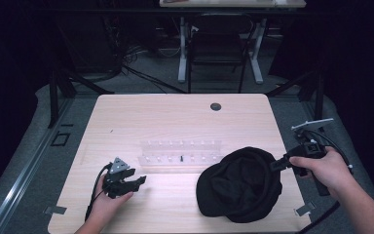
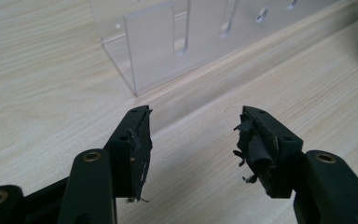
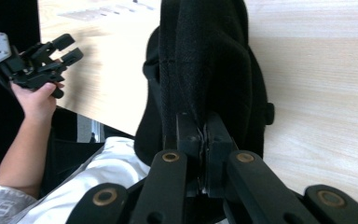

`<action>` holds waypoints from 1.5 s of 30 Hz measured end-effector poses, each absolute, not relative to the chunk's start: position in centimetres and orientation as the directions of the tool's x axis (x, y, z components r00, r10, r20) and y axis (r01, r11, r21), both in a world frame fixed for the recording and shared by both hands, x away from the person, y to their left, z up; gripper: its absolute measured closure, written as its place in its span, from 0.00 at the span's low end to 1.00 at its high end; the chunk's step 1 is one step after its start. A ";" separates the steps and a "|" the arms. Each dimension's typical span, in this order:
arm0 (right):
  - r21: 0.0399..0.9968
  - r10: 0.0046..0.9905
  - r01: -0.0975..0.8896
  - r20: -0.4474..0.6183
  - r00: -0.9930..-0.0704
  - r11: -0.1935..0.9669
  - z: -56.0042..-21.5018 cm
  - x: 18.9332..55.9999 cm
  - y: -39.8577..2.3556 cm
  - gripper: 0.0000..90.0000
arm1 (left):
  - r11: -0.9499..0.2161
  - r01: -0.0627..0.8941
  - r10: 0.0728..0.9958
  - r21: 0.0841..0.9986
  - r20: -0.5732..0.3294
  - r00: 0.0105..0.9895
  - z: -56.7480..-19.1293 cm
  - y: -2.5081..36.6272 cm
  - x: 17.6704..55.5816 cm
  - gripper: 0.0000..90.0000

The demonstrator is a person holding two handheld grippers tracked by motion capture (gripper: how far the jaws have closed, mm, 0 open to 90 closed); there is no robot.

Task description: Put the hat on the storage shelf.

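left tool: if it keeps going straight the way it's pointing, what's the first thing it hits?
Most likely the clear acrylic rack. In the left gripper view the open left tool points across bare table at the rack's near end, with nothing between. It might brush the tabletop first; depth is unclear.

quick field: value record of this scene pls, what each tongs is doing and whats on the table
work in hand: lifting a black cap by its edge
right tongs: shut on the cap's fabric, at the cap's right side in the high view
left tongs: open, nothing between the jaws, near the table's left front
cap position: right front part of the table, mostly resting on it
other items: clear acrylic rack with slots at mid table, to the cap's left
left tongs aim: toward the end of the rack
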State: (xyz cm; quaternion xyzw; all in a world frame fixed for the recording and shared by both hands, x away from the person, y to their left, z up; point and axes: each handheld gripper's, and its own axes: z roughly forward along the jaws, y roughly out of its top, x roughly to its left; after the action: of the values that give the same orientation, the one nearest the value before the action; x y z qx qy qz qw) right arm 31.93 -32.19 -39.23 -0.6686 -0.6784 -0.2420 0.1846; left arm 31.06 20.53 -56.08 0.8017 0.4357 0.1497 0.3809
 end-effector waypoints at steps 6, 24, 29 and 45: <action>0.086 0.797 0.996 0.602 -0.051 -0.001 -38.2 31.9 -32.0 0.98 | -0.323 0.589 0.814 0.741 -0.101 0.572 -56.1 20.5 31.1 0.49; 0.167 0.743 0.986 0.656 -0.132 0.028 -34.4 31.4 -30.7 0.98 | -0.314 0.589 0.817 0.744 -0.104 0.567 -56.1 20.5 31.0 0.49; 0.193 0.753 0.981 0.642 -0.144 0.023 -33.5 31.2 -30.8 0.98 | -0.315 0.589 0.816 0.744 -0.104 0.568 -56.1 20.5 31.0 0.49; 0.260 0.735 0.965 0.662 -0.146 -0.042 -31.2 31.1 -32.3 0.98 | -0.318 0.590 0.815 0.742 -0.104 0.570 -56.1 20.5 31.1 0.49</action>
State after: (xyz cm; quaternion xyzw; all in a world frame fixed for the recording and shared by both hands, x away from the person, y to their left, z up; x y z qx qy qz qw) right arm 31.15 -32.33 -31.25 -0.6322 -0.6721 -0.3485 0.1649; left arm 31.05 20.50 -56.13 0.7984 0.4399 0.1464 0.3842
